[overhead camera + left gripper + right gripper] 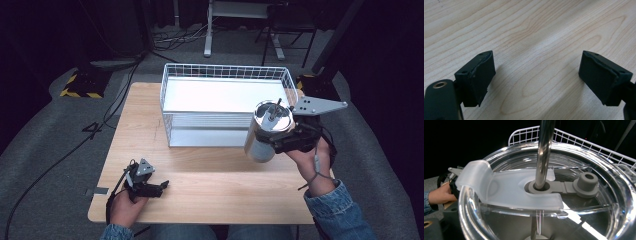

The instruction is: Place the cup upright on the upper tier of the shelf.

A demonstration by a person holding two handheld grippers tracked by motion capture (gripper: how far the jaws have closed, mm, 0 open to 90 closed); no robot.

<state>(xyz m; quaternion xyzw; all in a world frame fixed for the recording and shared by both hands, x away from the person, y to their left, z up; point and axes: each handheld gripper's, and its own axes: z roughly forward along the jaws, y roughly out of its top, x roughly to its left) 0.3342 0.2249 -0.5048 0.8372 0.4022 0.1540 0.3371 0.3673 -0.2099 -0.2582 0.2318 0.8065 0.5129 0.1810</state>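
A steel tumbler point(267, 132) with a clear lid point(544, 192) and a metal straw point(544, 152) through its middle hangs tilted in the air above the right part of the table, just in front of the near right corner of the white wire basket point(225, 102). The right gripper point(280, 140) has it clamped by the upper part, jaws set wide around the body, though the pads themselves are hidden behind the cup, so the exact contact is hard to make out. In the right gripper view a frosted flap lies across the lid, and a grey stopper point(586, 183) sits on its strap beside the straw hole.

The left gripper point(162, 187) rests low at the near left of the table, its jaws spread well apart with bare wood between them; its fingers point(477, 78) hold nothing.

The table point(200, 175) is pale wood with plain grain, square-edged, its front part bare. The basket stands at its far middle with a white floor. Round the table lies grey carpet point(50, 140), with black cables point(50, 170) trailing at the left, a yellow-and-black striped base point(80, 87) at the far left, and desk and chair legs point(210, 30) in the dark behind.
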